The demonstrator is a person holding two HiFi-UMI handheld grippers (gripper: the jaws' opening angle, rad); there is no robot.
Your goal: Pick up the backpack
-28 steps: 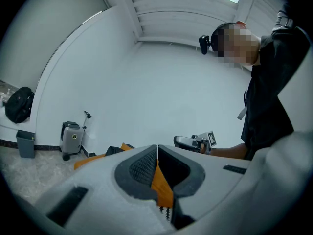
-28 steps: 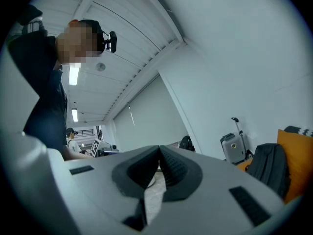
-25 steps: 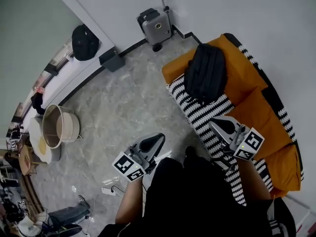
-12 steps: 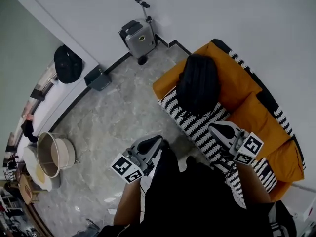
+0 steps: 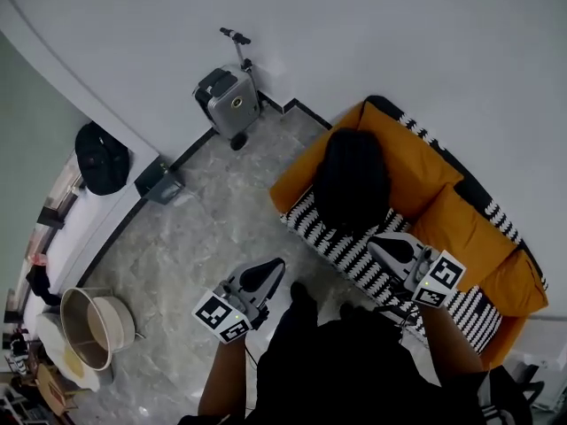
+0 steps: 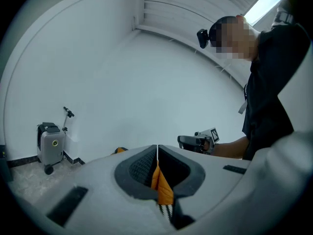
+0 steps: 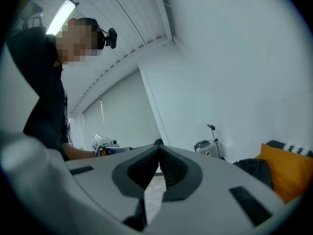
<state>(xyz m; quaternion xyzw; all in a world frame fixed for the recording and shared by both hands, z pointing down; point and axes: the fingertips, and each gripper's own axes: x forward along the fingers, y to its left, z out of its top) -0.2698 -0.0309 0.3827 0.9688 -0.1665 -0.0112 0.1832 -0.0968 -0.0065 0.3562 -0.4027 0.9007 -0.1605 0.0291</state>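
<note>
the grey stone floor (image 5: 204, 228) fills the middle of the room, under a plain white wall (image 5: 399, 34). a big orange sofa (image 5: 416, 162) stands by the wall on the right, with a black and white stripy blanket (image 5: 341, 242) over its seat. the soft black backpack (image 5: 353, 180) lies on the sofa, with its top against the orange back and its bottom on the blanket. nothing has hold of it. a small grey hard suitcase with a tall handle (image 5: 228, 102) stands by the wall, well apart from the sofa. a round tan tub (image 5: 115, 321) sits at the bottom left.

the person (image 5: 354, 370) stands near the front of the sofa with a tool in each hand. the left tool (image 5: 271, 270) is out over the floor, squeezed tight with nothing in it. the right tool (image 5: 383, 245) is out over the stripy blanket, near the backpack but apart from it. it is squeezed tight too and has hold of nothing.
</note>
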